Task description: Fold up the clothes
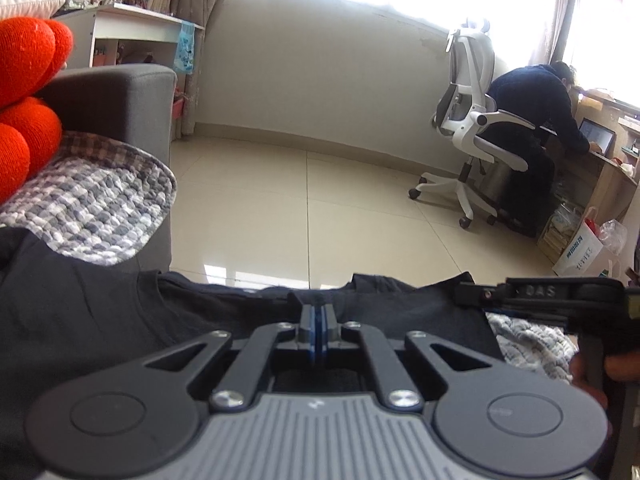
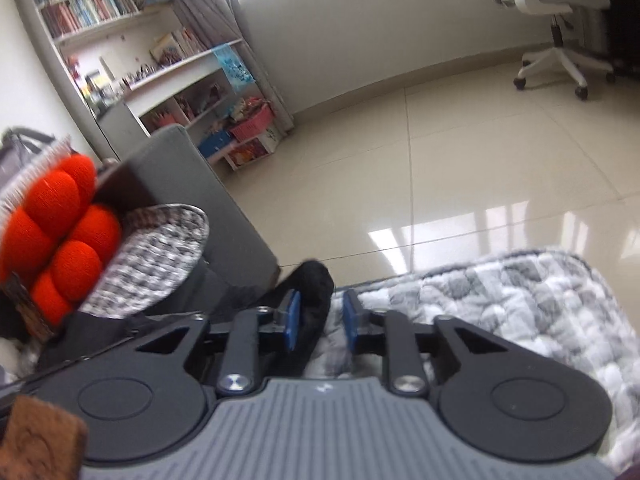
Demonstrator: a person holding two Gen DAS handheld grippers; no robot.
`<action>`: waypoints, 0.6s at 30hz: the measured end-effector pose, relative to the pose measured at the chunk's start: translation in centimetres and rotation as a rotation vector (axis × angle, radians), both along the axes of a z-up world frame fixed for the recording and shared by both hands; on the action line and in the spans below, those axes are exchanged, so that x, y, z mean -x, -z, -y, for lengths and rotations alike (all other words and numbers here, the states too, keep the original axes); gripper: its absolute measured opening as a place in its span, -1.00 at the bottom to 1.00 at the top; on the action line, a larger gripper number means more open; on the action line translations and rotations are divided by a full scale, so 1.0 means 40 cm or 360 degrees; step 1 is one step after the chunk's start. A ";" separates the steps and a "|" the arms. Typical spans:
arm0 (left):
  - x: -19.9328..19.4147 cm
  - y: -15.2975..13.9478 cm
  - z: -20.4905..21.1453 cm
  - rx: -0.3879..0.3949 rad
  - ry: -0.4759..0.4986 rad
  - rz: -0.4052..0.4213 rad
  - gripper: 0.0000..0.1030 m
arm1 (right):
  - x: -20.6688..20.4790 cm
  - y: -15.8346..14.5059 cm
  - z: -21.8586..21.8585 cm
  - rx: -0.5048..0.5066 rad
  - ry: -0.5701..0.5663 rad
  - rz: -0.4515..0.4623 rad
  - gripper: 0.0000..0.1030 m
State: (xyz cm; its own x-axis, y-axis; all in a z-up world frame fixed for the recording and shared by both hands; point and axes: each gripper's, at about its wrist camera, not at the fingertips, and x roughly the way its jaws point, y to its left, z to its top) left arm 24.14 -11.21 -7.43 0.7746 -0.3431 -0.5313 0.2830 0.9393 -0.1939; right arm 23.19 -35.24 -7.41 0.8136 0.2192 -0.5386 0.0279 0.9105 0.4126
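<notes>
The left gripper [image 1: 319,316] has its blue pads pressed tight together, pinching the front edge of the dark, soft cloth garment [image 1: 120,320]. The garment lies spread across the grey-and-white quilted sofa cover [image 1: 100,208], along its front edge by the shiny tiled floor [image 1: 320,200]. The right gripper [image 2: 319,322] has its pads a little apart. A black fold of the garment sits between them, against the left pad only. Fat orange cushions [image 1: 24,80] sit at the sofa's back corner.

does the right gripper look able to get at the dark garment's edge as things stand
Probably yes: the dark garment already lies between the right gripper fingers, which stand apart, with nothing in between blocking it.
</notes>
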 end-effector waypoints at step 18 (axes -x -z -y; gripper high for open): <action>0.009 0.001 -0.041 0.0127 0.0077 -0.0141 -0.05 | 0.054 -0.022 0.058 -0.0181 0.0065 0.0053 -0.31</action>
